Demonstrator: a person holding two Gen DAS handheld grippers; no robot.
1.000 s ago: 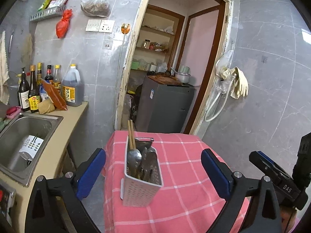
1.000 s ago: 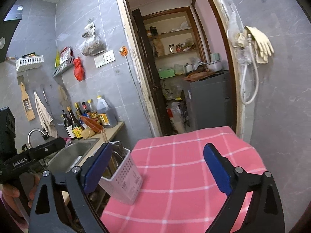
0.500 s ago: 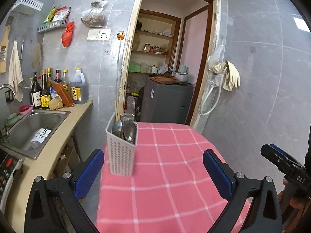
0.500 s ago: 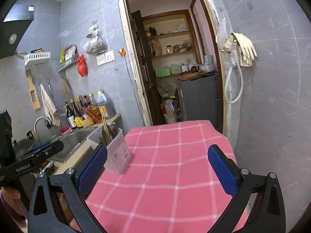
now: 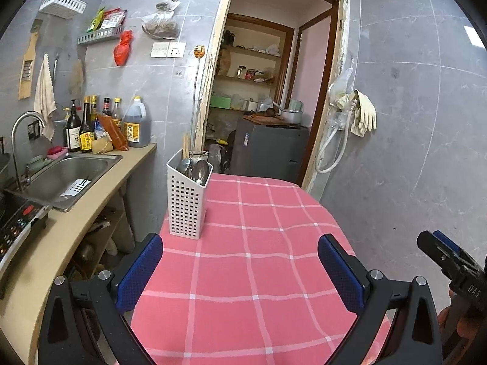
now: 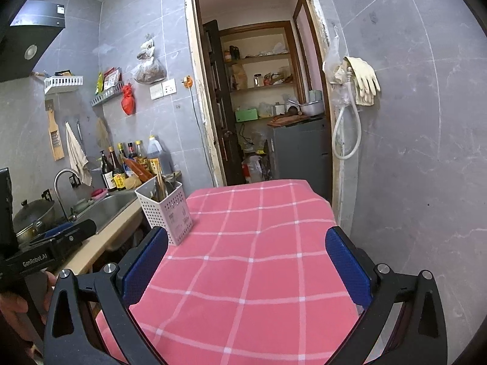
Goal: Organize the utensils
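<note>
A white perforated utensil holder (image 5: pixel 187 199) stands upright at the left edge of the pink checked tablecloth (image 5: pixel 258 258). It holds metal spoons (image 5: pixel 199 170) and wooden chopsticks (image 5: pixel 185 149). The holder also shows in the right wrist view (image 6: pixel 169 213). My left gripper (image 5: pixel 240 269) is open and empty, held back from the holder over the near part of the table. My right gripper (image 6: pixel 248 269) is open and empty, over the near part of the cloth (image 6: pixel 258 258), with the holder ahead to its left.
A counter with a steel sink (image 5: pixel 65 176), faucet (image 5: pixel 22 140) and sauce bottles (image 5: pixel 100 124) runs along the left. A doorway (image 5: pixel 261 100) with a grey cabinet (image 5: pixel 271 152) lies behind the table. Rubber gloves and a hose (image 5: pixel 353 121) hang on the right wall.
Both grippers have pulled back and away from the utensil holder, which now stands farther off on the table. Both stay open and empty.
</note>
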